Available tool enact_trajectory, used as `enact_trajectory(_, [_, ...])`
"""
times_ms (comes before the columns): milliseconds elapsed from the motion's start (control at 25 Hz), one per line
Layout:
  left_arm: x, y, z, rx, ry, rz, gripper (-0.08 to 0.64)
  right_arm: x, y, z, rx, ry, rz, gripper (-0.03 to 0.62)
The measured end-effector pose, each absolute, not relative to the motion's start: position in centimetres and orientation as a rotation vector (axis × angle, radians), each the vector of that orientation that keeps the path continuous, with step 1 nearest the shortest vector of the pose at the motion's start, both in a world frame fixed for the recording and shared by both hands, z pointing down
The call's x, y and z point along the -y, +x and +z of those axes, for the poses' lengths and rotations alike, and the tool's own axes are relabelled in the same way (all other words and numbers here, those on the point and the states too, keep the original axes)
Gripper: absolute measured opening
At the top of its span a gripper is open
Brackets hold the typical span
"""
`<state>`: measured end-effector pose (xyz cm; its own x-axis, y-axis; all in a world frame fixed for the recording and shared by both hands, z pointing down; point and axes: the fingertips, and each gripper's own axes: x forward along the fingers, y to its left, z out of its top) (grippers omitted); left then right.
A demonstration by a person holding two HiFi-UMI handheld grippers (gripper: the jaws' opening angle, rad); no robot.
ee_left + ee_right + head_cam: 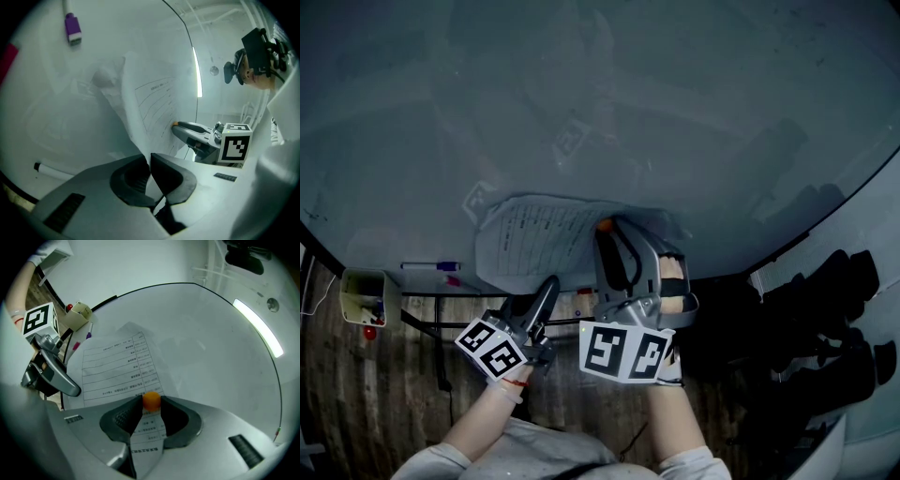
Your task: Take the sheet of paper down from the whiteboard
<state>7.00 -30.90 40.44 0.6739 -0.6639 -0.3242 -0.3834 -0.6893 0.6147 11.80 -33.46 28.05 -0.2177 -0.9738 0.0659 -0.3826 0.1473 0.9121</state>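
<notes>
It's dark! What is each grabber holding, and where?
The left gripper pinches the paper at its lower edge; the right gripper clamps the orange magnet by its sides.

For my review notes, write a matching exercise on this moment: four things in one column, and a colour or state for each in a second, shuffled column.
Things:
1. left gripper
2. right gripper
3. magnet
4. marker cap

Colours or states:
A. orange
B. shut on the edge of the sheet of paper
C. purple
D. shut on the magnet

Pairs: 1-B, 2-D, 3-A, 4-C.
</notes>
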Motion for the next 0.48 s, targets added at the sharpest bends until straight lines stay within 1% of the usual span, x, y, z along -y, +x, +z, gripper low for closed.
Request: enact_trajectory(480, [30.20,6.50,41.62,0.806,2.354,-0.724,0.015,33.50,11.80,27.96,1.741,1.315,-1.022,0.133])
